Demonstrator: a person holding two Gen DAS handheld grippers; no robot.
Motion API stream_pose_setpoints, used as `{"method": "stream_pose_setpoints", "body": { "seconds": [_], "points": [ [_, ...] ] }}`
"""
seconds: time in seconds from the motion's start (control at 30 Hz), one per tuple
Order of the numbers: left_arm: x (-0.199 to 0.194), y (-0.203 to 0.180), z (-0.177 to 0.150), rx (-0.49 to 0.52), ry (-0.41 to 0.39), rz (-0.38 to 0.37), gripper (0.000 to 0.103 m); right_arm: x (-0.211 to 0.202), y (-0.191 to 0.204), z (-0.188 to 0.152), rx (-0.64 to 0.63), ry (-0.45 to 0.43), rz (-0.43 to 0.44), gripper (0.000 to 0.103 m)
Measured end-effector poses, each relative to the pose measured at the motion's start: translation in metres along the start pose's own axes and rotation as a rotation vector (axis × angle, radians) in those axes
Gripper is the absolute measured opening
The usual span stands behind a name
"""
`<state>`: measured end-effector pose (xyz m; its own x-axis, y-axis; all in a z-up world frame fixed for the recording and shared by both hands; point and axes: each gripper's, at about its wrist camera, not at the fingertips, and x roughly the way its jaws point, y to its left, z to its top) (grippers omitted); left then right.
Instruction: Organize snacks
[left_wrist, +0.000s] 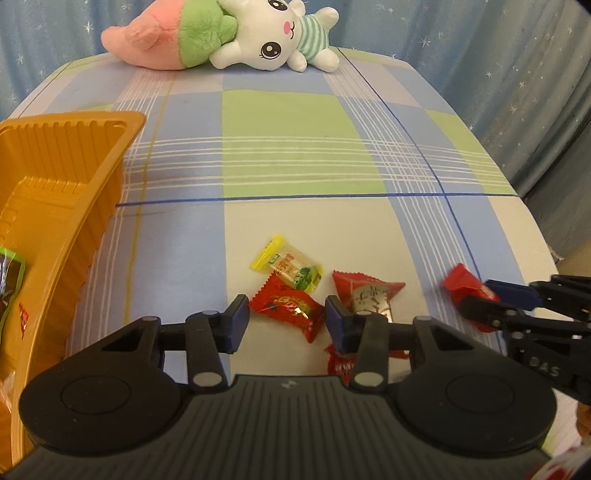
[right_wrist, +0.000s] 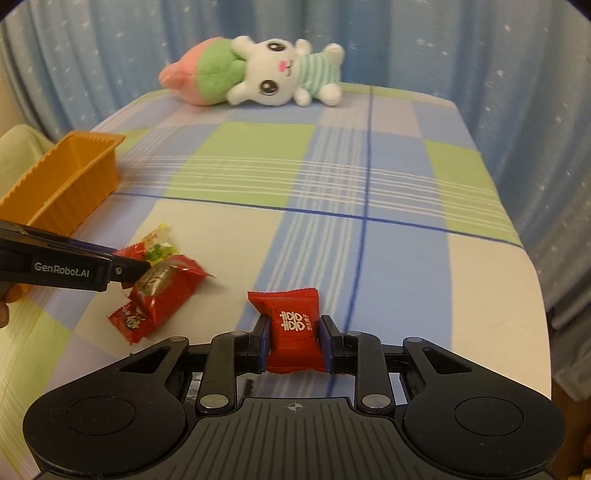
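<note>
My right gripper (right_wrist: 294, 322) is shut on a red candy (right_wrist: 293, 306) printed with white characters, its pads squeezing the wrapper from both sides just above the checked cloth. In the left wrist view that gripper (left_wrist: 476, 295) comes in from the right with the same candy (left_wrist: 460, 282). My left gripper (left_wrist: 285, 302) hangs low over a small pile of sweets. A red-and-gold candy (left_wrist: 291, 308) lies between its fingers, pads close beside it, wrapper unsqueezed. Around it lie a yellow-green candy (left_wrist: 291, 264), a red-and-silver candy (left_wrist: 369, 291) and another red one (left_wrist: 338, 365), partly hidden under the finger.
An orange ribbed tray (left_wrist: 92, 206) stands at the left with a green-edged packet (left_wrist: 11, 277) inside; it also shows in the right wrist view as the tray (right_wrist: 74, 177). A plush rabbit with a pink carrot (left_wrist: 236, 33) lies at the table's far edge. Blue curtains hang behind.
</note>
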<state>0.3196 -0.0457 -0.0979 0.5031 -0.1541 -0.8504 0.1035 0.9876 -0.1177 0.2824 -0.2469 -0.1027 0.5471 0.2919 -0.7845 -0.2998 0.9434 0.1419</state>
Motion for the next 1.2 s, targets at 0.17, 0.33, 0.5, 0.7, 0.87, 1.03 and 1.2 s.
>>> {"method": "stream_pose_setpoints", "body": {
  "seconds": [0.17,0.33,0.5,0.7,0.87,1.03,1.2],
  "points": [
    [0.006,-0.003,0.003,0.014,-0.012,0.009,0.040,-0.003,-0.005,-0.002,0.019,-0.005,-0.006,0.028],
    [0.005,-0.001,0.002,0.009,-0.024,-0.003,0.020,-0.003,-0.004,-0.004,0.023,-0.008,-0.009,0.028],
    [-0.001,0.003,-0.002,0.024,-0.032,0.012,0.017,-0.003,-0.004,-0.006,0.025,-0.007,-0.008,0.028],
    [-0.013,0.009,-0.006,0.032,-0.042,0.034,0.017,-0.005,-0.003,-0.007,0.026,-0.006,-0.005,0.027],
    [-0.028,0.011,-0.008,0.037,-0.061,0.045,0.017,-0.011,0.001,-0.007,0.022,-0.017,0.001,0.027],
    [-0.045,0.012,-0.013,0.030,-0.081,0.039,0.017,-0.022,0.006,-0.008,0.014,-0.040,0.008,0.026],
    [-0.066,0.011,-0.022,0.037,-0.103,0.022,0.017,-0.036,0.014,-0.008,0.007,-0.061,0.016,0.026]
  ]
}}
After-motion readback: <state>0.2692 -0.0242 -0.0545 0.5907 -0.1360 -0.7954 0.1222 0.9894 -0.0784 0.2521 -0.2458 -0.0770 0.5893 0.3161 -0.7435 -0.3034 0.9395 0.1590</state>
